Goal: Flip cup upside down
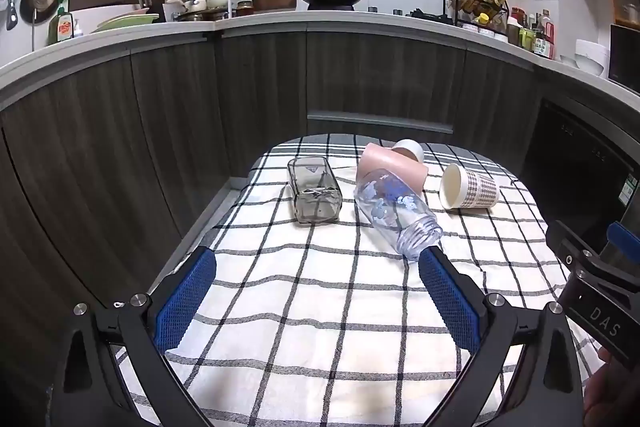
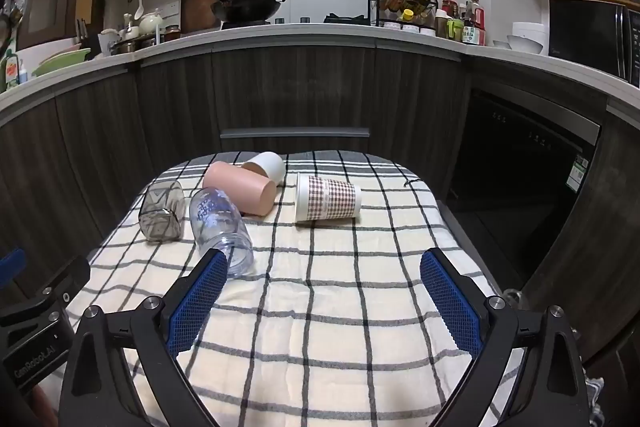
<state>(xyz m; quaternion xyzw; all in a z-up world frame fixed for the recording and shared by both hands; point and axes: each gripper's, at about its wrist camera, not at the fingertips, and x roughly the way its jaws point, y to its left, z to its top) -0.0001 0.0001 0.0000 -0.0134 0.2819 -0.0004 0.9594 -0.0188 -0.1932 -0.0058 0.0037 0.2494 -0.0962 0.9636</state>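
Several cups lie on their sides on a checked cloth: a grey square glass (image 1: 316,193) (image 2: 162,213), a clear cup with blue print (image 1: 394,213) (image 2: 220,227), a pink cup (image 1: 394,167) (image 2: 240,189), a small white cup (image 1: 408,149) (image 2: 268,165) behind it, and a checked paper cup (image 1: 468,191) (image 2: 326,203). My left gripper (image 1: 316,263) is open and empty, its right finger close to the clear cup's mouth. My right gripper (image 2: 322,265) is open and empty, its left finger close to the clear cup's mouth.
The checked cloth (image 1: 320,307) (image 2: 320,307) covers a small table. Dark cabinet fronts (image 1: 260,79) and a counter with kitchenware stand behind. A dark appliance (image 2: 520,187) is to the right. The other gripper's body (image 1: 592,287) (image 2: 36,311) shows at each frame's edge.
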